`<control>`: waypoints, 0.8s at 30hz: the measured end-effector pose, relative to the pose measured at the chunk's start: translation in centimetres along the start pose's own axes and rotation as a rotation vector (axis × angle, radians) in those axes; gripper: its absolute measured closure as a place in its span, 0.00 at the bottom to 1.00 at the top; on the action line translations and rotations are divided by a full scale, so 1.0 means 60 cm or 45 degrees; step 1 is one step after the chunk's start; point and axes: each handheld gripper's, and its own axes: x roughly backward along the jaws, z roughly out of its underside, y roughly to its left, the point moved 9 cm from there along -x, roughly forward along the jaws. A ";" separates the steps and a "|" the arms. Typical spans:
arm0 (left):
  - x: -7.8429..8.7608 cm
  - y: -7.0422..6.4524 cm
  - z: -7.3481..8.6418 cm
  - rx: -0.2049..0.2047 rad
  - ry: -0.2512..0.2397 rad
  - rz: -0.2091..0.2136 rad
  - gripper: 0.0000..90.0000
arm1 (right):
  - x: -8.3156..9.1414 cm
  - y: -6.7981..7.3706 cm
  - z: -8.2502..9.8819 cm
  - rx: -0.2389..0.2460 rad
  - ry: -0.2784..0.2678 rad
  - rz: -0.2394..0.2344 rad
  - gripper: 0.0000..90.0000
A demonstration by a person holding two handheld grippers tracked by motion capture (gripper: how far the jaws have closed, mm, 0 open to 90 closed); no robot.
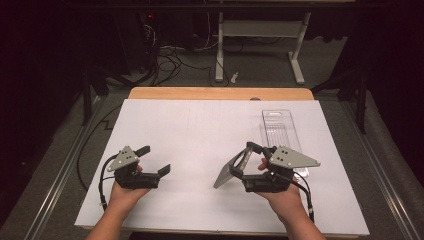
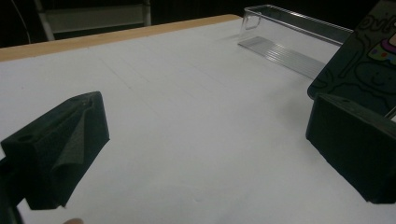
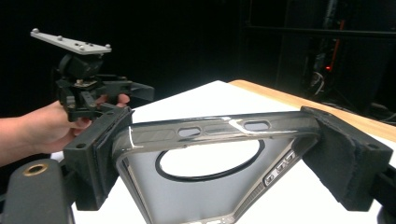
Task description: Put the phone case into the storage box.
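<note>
Room: a dark space is seen behind the desk (image 1: 150, 125), with cables and a white frame on the floor; the desk is covered in white, a wooden edge left bare at the far side
Right gripper (image 1: 246, 161): its fingers (image 3: 100, 154) are closed across the short end of a phone case (image 1: 230, 172), a pad pressed on either side rim
Left gripper (image 1: 152, 161): its fingers (image 2: 65, 149) are held wide apart over bare desk, with nothing between them
Phone case, place: it is held tilted near the middle of the desk, its lower end down at or just above the surface, which of the two cannot be told; it lies well apart from the left gripper, and a printed dark face is turned towards it
Phone case, handling: it is judged light, thin and somewhat flexible, with smooth rims that could slip; a grip across the stiffer side rims is judged safer than one on the flat back with its ring cut-out
Clear tray (image 1: 280, 131): it rests just behind the right gripper, nothing seen inside it
</note>
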 end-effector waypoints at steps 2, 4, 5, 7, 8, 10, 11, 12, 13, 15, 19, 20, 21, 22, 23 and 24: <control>0.001 0.003 0.001 -0.002 0.001 -0.010 0.01 | 0.003 -0.005 0.000 0.008 0.000 0.022 0.15; 0.002 0.005 0.002 -0.003 0.000 -0.020 0.01 | 0.005 -0.010 -0.001 0.011 -0.006 0.047 0.15; 0.002 0.005 0.002 -0.003 0.000 -0.020 0.01 | 0.007 -0.013 -0.002 0.015 -0.009 0.063 0.15; 0.003 0.009 0.003 -0.009 -0.004 -0.037 0.01 | 0.010 -0.019 -0.003 0.021 -0.013 0.089 0.15; 0.003 0.009 0.003 -0.009 -0.004 -0.037 0.01 | 0.012 -0.022 -0.003 0.026 -0.012 0.103 0.15; 0.004 0.011 0.005 -0.015 -0.010 -0.052 0.01 | 0.016 -0.028 -0.005 0.036 -0.023 0.128 0.15; 0.004 0.012 0.005 -0.018 -0.010 -0.058 0.01 | 0.017 -0.030 -0.005 0.032 -0.027 0.142 0.15; 0.004 0.012 0.005 -0.014 -0.013 -0.056 0.01 | 0.020 -0.033 -0.005 0.034 -0.025 0.155 0.15; 0.004 0.012 0.005 -0.014 -0.013 -0.056 0.01 | 0.020 -0.033 -0.005 0.034 -0.025 0.155 0.15; 0.005 0.012 0.005 -0.013 -0.015 -0.056 0.01 | 0.025 -0.042 -0.006 0.039 -0.033 0.189 0.15; 0.006 0.012 0.004 -0.011 -0.020 -0.053 0.01 | 0.033 -0.053 -0.008 0.045 -0.041 0.238 0.15; 0.006 0.012 0.005 -0.016 -0.018 -0.052 0.01 | 0.035 -0.056 -0.008 0.042 -0.043 0.250 0.15; 0.006 0.011 0.005 -0.022 -0.016 -0.055 0.01 | 0.037 -0.058 -0.009 0.036 -0.047 0.257 0.15; 0.006 0.011 0.005 -0.026 -0.014 -0.057 0.01 | 0.039 -0.061 -0.010 0.038 -0.049 0.265 0.15; 0.005 0.010 0.005 -0.028 -0.011 -0.054 0.01 | 0.041 -0.064 -0.010 0.040 -0.051 0.276 0.15; 0.005 0.010 0.006 -0.027 -0.010 -0.050 0.01 | 0.043 -0.067 -0.011 0.043 -0.056 0.286 0.15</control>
